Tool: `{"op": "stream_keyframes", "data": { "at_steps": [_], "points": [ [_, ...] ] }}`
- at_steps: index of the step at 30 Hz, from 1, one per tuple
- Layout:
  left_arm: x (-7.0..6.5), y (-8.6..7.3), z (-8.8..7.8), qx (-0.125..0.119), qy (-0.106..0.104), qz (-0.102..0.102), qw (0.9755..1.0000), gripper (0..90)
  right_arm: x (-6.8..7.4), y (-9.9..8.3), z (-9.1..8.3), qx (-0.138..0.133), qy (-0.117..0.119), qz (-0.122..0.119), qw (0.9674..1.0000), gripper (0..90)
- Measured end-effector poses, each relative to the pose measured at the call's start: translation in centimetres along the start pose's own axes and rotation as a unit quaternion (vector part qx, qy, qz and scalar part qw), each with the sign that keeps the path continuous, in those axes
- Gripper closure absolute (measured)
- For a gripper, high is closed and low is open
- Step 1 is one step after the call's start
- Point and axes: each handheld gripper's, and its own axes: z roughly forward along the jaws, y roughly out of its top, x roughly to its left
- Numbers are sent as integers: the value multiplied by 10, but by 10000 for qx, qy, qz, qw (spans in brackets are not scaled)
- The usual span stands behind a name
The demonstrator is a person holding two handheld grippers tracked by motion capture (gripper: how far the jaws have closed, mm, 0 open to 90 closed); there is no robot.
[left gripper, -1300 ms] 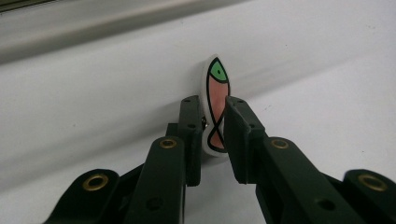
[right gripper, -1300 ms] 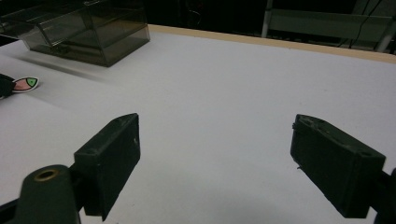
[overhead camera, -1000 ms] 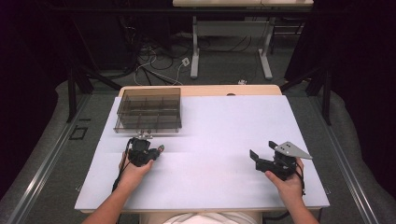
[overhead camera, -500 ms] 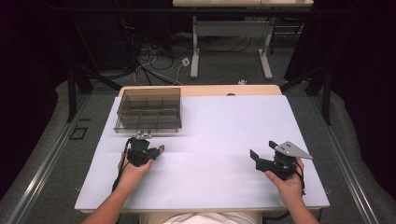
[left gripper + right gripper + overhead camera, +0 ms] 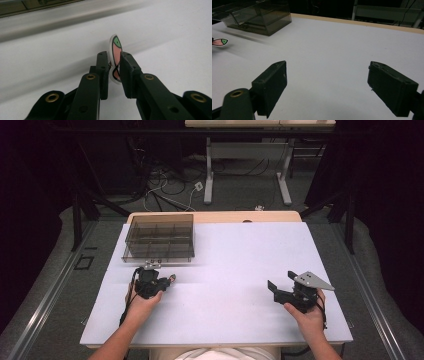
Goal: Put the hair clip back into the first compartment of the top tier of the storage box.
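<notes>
One small flat token [image 5: 115,60] is what we have in hand: a thin white-edged card or sticker cut in an oval, fish-like outline, printed salmon pink over most of its face, with a green patch at its far tip and thin black curved lines crossing the pink. In the left gripper view it stands on edge, and the fingers [image 5: 102,67] of our left gripper [image 5: 150,282] are pressed against its two faces, pinching its lower half so that the green end sticks up and out beyond them. In the high view the token shows as a small pale speck at the right of that gripper, held just above the white desk [image 5: 230,265], on the near left part of the sheet. In the right gripper view its pink body and green tip lie at the far left edge, level and a little off the surface. Just beyond our left hand [image 5: 142,302] sits a smoky, see-through plastic box [image 5: 159,237] with inner dividers, on the far left of the desk; the token is near its front wall but apart from it. Our right gripper [image 5: 280,292] rests at the near right, well apart from the token, its fingers [image 5: 270,82] spread wide with nothing between them.
</notes>
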Motion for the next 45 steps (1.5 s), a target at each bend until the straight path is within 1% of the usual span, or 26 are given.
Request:
{"op": "stream_keyframes", "data": {
  "at_steps": [2,4,6,10,11,16,17,19,22,23,29,30,31,35,36,37,40,42,44,45],
  "points": [
    [0,0,-2,-17,15,42,10000,779,0,0,0,-22,3,-2,10000,157],
    [-1,0,-3,-42,-9,0,10000,779,0,0,0,-31,8,-6,10000,157],
    [-1,0,-5,-57,-7,49,10000,779,0,0,1,-53,9,-4,10000,157],
    [-3,0,-7,-118,-46,26,9999,778,0,0,1,-59,-1,-5,10000,157],
    [-3,0,-8,-137,-56,-7,9999,778,0,0,0,-55,2,-4,10000,157],
    [-5,0,-11,-215,-76,30,9997,779,-1,0,0,-63,-8,-19,10000,157],
    [-6,0,-11,-232,-86,-18,9997,779,-1,0,0,-59,-11,-15,10000,157],
    [-5,0,-13,-232,-92,50,9997,779,0,0,0,-66,-6,-10,10000,157],
    [-7,0,-14,-298,-110,12,9995,779,-1,0,0,-55,5,-11,10000,157],
    [-7,0,-15,-299,-108,48,9995,779,-1,0,0,-57,8,-8,10000,157],
    [-9,0,-19,-439,-115,62,9990,779,-1,0,0,-56,-2,-27,10000,157],
    [-9,0,-20,-431,-98,104,9990,779,-1,0,0,-58,6,-21,10000,157],
    [-10,0,-20,-443,-119,71,9989,779,-1,0,0,-58,7,-22,10000,157],
    [-10,0,-22,-524,-120,87,9985,779,-1,0,0,-63,10,-23,10000,157],
    [-10,0,-22,-545,-125,63,9984,779,-1,0,0,-63,9,-24,10000,157],
    [-10,0,-23,-554,-112,99,9984,779,-1,0,0,-65,10,-25,10000,157],
    [-10,0,-25,-582,-107,99,9982,779,-1,0,0,-66,6,-32,10000,157],
    [-10,0,-26,-613,-100,141,9980,779,-1,0,0,-68,14,-28,10000,157],
    [-11,0,-27,-629,-127,101,9979,779,-1,0,0,-68,10,-39,10000,157],
    [-11,0,-28,-651,-123,124,9977,779,-1,0,-1,-56,14,-33,10000,157]
  ]
}}
